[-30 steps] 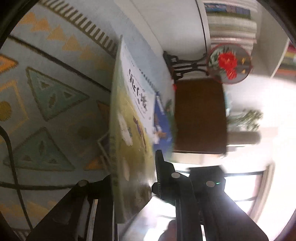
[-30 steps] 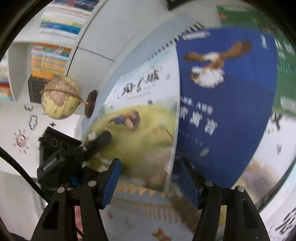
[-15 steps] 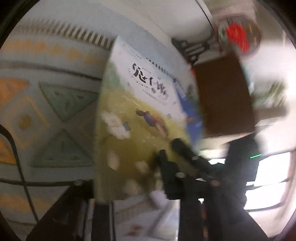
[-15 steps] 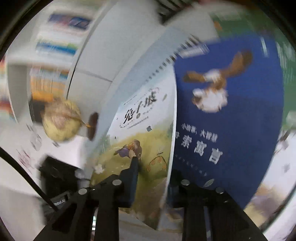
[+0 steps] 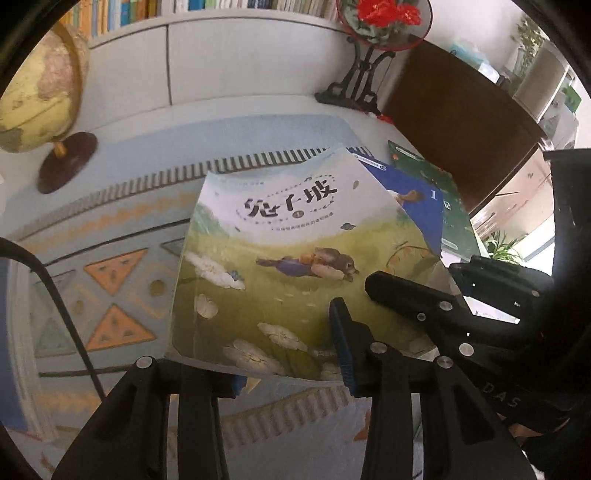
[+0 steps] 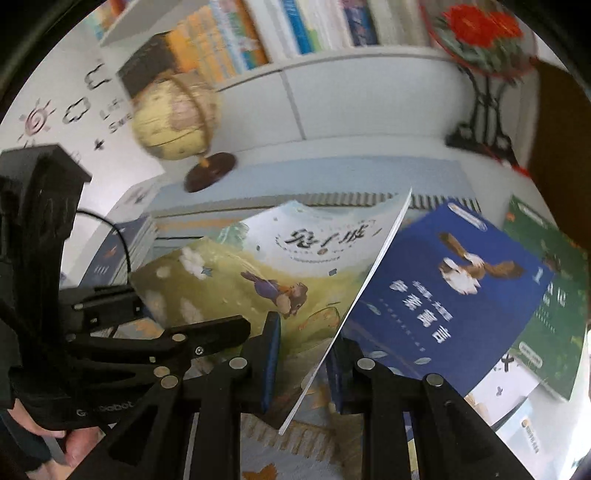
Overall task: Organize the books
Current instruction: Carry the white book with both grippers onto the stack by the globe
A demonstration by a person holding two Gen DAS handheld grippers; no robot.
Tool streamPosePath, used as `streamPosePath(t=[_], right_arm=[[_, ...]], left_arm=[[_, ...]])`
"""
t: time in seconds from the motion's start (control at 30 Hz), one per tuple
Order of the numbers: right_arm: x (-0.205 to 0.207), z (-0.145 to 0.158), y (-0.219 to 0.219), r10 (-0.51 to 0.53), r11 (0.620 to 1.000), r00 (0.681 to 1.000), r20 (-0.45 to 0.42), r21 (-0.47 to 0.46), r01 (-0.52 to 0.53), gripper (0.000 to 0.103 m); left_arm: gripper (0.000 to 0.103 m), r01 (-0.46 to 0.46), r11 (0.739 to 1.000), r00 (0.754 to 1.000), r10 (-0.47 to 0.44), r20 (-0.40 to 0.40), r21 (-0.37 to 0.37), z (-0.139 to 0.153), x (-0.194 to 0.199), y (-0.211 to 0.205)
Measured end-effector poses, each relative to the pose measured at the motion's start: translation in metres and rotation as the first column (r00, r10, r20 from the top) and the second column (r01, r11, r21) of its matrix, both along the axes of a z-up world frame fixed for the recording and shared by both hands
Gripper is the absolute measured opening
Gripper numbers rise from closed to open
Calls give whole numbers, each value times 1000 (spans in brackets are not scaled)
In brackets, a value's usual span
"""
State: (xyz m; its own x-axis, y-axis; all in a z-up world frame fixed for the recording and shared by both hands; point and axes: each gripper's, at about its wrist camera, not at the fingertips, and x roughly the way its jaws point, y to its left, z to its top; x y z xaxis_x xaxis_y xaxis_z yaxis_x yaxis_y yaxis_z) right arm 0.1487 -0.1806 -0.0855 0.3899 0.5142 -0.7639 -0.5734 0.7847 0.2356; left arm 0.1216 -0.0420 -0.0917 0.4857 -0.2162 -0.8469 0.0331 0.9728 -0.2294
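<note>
A picture book with a rabbit on a yellow-green cover [image 5: 295, 258] hangs tilted above the patterned rug [image 5: 110, 280]. My right gripper [image 6: 303, 339] is shut on its right edge, seen edge-on between the blue pads. In the left wrist view one right finger [image 5: 406, 299] lies across the cover's corner. My left gripper [image 5: 284, 350] sits at the book's lower edge. Its jaws are opening, with the edge between them and the pads clear of it. A blue book [image 6: 443, 295] and a green book [image 6: 546, 280] lie flat on the rug to the right.
A globe [image 5: 40, 85] stands on the floor at the left by white cabinet doors. A red flower ornament on a black stand [image 5: 384, 14] and a dark wooden cabinet [image 5: 454, 122] are at the right. Filled bookshelves [image 6: 277, 29] run above. A book stack [image 6: 122, 247] sits left.
The right gripper has closed on the rabbit book's edge and the left jaws have spread apart. Both grippers rolled and rose, and the book turned from edge-on to cover-up.
</note>
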Motion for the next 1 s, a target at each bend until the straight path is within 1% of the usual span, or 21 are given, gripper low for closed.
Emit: streamPosePath(t=[0.07, 0.13, 0.2, 0.27, 0.37, 0.43, 0.53, 0.63, 0.77, 0.83, 0.9, 1.0], right_arm=[[-5, 8, 6, 19, 1000, 1000, -7, 14, -19, 22], [-12, 20, 13, 28, 998, 1000, 0, 59, -28, 22], [-24, 37, 25, 39, 995, 998, 40, 89, -43, 22], [-36, 52, 39, 51, 993, 995, 91, 98, -60, 22], [-56, 76, 72, 65, 990, 984, 165, 110, -84, 22], [-72, 90, 100, 70, 988, 975, 212, 118, -97, 22], [-98, 103, 146, 83, 987, 963, 257, 112, -115, 22], [-116, 105, 190, 103, 983, 958, 269, 122, -140, 23], [-131, 95, 254, 139, 972, 960, 243, 152, -179, 23], [-134, 87, 281, 158, 968, 962, 223, 158, -196, 23], [-138, 77, 309, 182, 966, 961, 207, 146, -214, 23], [-139, 63, 337, 213, 964, 961, 176, 123, -236, 23]], left_arm=[[36, -16, 1000, 1000, 16, 17, -23, 10, -9, 12], [36, -39, 999, 998, 41, 47, -37, 24, -20, 26], [36, -63, 998, 994, 64, 93, -23, 42, -32, 42], [36, -85, 996, 986, 85, 147, -7, 62, -46, 62], [36, -108, 994, 971, 104, 215, 9, 88, -70, 97], [36, -123, 992, 960, 116, 254, 15, 99, -85, 124], [36, -154, 988, 947, 138, 290, 33, 111, -107, 161], [36, -196, 978, 936, 167, 311, 67, 113, -129, 205], [36, -266, 961, 923, 234, 307, 69, 104, -153, 262], [36, -299, 952, 916, 269, 298, 62, 94, -164, 288], [35, -323, 945, 910, 295, 291, 52, 85, -170, 304], [35, -352, 936, 905, 330, 270, 34, 65, -171, 324]])
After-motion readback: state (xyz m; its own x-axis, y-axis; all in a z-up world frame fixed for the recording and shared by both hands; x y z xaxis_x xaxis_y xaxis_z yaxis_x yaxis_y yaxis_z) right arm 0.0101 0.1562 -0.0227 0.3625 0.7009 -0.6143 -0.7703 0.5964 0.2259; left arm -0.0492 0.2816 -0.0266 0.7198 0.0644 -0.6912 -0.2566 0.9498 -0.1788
